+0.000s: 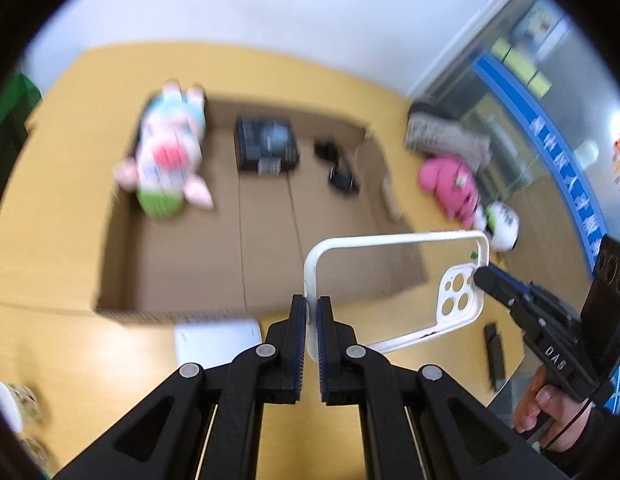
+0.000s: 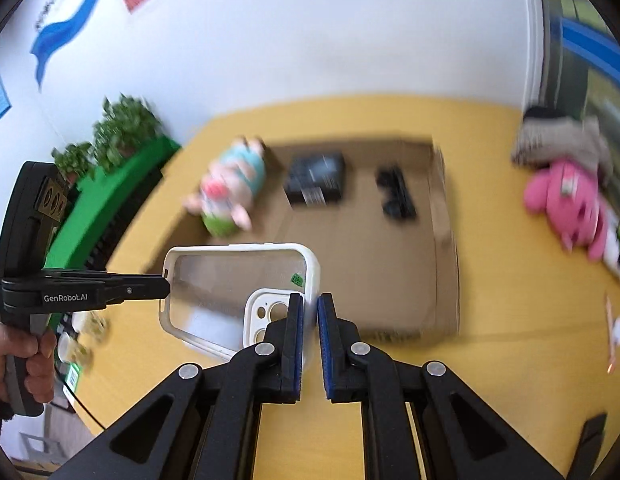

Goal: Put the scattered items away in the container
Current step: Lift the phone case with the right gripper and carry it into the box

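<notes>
A white-rimmed clear phone case (image 1: 394, 280) is held in the air between both grippers, above the near edge of an open cardboard box (image 1: 213, 264). My left gripper (image 1: 312, 320) is shut on the case's bottom rim. My right gripper (image 2: 308, 320) is shut on the case (image 2: 237, 296) at its camera-cutout end; it shows in the left wrist view (image 1: 480, 276) too. The left gripper shows in the right wrist view (image 2: 165, 286). Inside the box (image 2: 390, 264) lie a plush pig (image 1: 165, 160), a black box (image 1: 265, 144) and a small black item (image 1: 338, 166).
On the yellow table (image 1: 61, 360), right of the box, lie a pink plush (image 1: 450, 184), a grey cloth (image 1: 446, 132) and a white toy (image 1: 502, 224). A white flat item (image 1: 217, 340) and a black stick (image 1: 494, 356) lie in front. Green planter (image 2: 121, 184) at left.
</notes>
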`<state>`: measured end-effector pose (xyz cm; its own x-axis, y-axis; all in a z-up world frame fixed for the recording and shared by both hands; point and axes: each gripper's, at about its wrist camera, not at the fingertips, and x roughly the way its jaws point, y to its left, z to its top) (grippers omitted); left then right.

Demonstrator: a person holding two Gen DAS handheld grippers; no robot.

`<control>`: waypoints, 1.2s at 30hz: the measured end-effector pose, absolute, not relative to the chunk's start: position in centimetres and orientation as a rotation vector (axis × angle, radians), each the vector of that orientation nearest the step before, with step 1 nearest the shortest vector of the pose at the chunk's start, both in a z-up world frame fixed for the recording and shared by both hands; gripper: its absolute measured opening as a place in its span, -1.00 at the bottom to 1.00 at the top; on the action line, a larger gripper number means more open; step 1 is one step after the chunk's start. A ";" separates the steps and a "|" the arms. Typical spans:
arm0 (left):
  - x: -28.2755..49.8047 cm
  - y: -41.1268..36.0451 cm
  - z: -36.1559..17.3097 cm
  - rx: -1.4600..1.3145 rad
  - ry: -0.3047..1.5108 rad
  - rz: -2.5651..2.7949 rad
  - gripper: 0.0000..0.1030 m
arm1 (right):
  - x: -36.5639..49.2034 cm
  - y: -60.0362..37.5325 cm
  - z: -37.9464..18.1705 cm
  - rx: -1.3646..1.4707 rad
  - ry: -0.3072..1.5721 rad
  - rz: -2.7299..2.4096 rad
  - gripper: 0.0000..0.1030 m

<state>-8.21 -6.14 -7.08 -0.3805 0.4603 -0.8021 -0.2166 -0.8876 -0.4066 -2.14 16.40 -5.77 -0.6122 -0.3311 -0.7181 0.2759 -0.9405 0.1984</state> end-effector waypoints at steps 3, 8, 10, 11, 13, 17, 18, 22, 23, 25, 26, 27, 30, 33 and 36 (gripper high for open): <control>-8.7 -7.5 -4.1 -1.362 -0.332 2.341 -0.92 | -2.5 14.6 -2.4 1.056 -0.090 -2.572 -0.85; -10.2 -9.5 -1.7 -1.313 -0.329 2.411 -0.92 | -3.4 12.0 0.1 0.979 -0.092 -2.568 -0.84; -10.9 -10.6 -1.6 -1.312 -0.349 2.429 -0.92 | -4.0 10.9 0.2 0.973 -0.092 -2.553 -0.84; -11.3 -11.1 -1.5 -1.313 -0.353 2.434 -0.92 | -4.3 10.4 0.2 0.972 -0.093 -2.547 -0.84; -12.0 -11.8 -1.5 -1.320 -0.336 2.447 -0.92 | -5.4 9.6 0.2 0.971 -0.096 -2.531 -0.83; -14.1 -12.4 -2.7 -1.355 -0.327 2.444 -0.92 | -7.5 8.6 -1.2 0.996 -0.131 -2.507 -0.83; -14.9 -12.4 -3.5 -1.375 -0.328 2.437 -0.92 | -8.1 8.5 -1.8 1.012 -0.144 -2.499 -0.83; -17.2 -12.3 -6.4 -1.447 -0.320 2.403 -0.92 | -11.3 8.4 -5.0 1.094 -0.182 -2.477 -0.83; -18.0 -12.2 -7.5 -1.471 -0.321 2.388 -0.92 | -11.9 8.4 -5.8 1.112 -0.190 -2.471 -0.84; -18.9 -11.8 -9.0 -1.505 -0.313 2.364 -0.92 | -13.5 8.7 -8.1 1.171 -0.219 -2.459 -0.84; -19.4 -11.6 -9.9 -1.529 -0.304 2.353 -0.92 | -14.0 8.8 -8.9 1.193 -0.226 -2.458 -0.84; -20.0 -11.4 -11.0 -1.560 -0.295 2.340 -0.92 | -14.5 8.8 -9.9 1.217 -0.234 -2.456 -0.85; -21.4 -11.3 -14.3 -1.642 -0.297 2.298 -0.92 | -16.2 8.9 -13.1 1.301 -0.262 -2.438 -0.85; -22.4 -11.5 -17.6 -1.723 -0.291 2.255 -0.92 | -17.3 8.6 -17.1 1.408 -0.286 -2.392 -0.85; -22.9 -11.4 -20.6 -1.800 -0.241 2.214 -0.92 | -17.8 8.1 -20.3 1.500 -0.276 -2.346 -0.85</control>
